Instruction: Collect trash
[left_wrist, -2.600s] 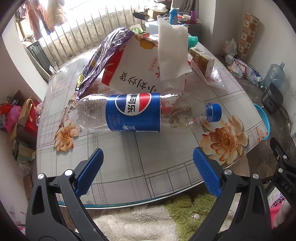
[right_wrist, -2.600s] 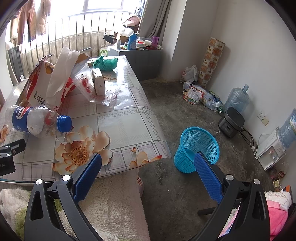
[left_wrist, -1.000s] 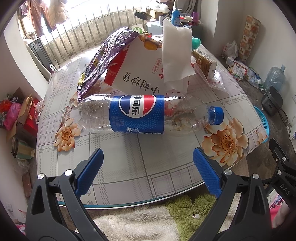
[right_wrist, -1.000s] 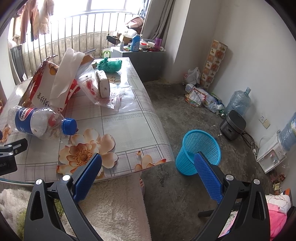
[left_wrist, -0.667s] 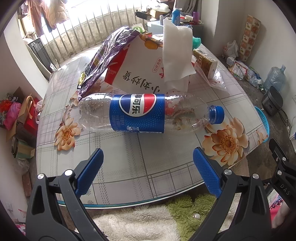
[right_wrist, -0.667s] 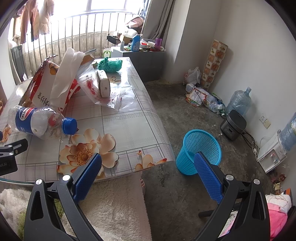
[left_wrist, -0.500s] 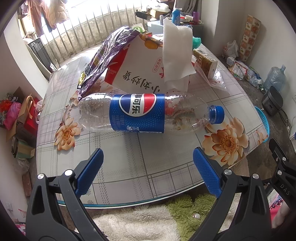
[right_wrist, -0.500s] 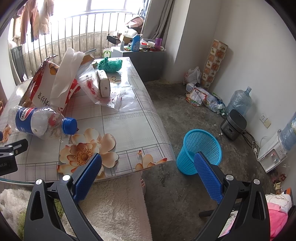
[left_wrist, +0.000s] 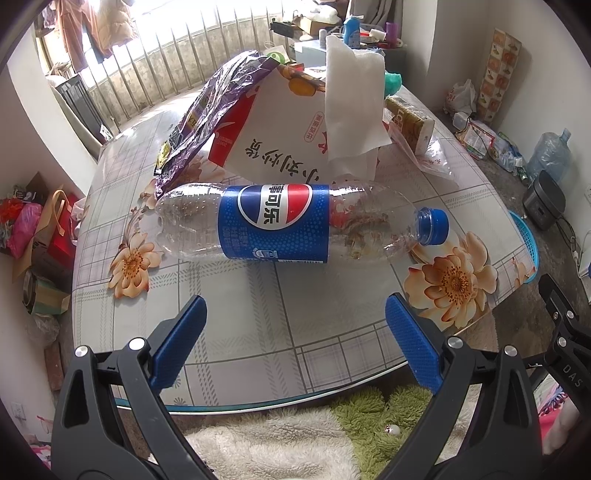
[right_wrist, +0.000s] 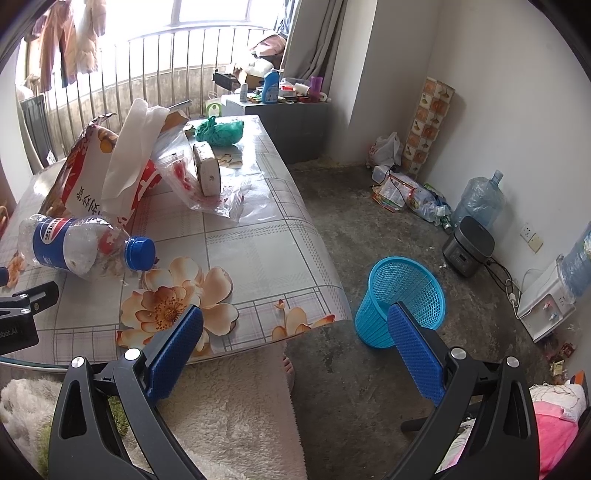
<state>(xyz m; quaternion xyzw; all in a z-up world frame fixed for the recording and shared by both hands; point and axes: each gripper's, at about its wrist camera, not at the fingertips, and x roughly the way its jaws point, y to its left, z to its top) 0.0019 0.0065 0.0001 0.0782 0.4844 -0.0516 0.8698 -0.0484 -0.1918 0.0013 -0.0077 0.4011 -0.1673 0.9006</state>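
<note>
On table (left_wrist: 258, 295) — one bottle (left_wrist: 273, 229) | floor — one basket (right_wrist: 400, 301)

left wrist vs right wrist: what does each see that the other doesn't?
Only the left wrist view: the purple wrapper at the far side of the table, bags and boxes on the floor on that side, and the left gripper, jaws open.

Only the right wrist view: the whole blue basket on the floor, the white appliance by the wall, and the right gripper, jaws open.

Both: the Pepsi bottle lying on the table, the white tissue, the red-and-white bag.
</note>
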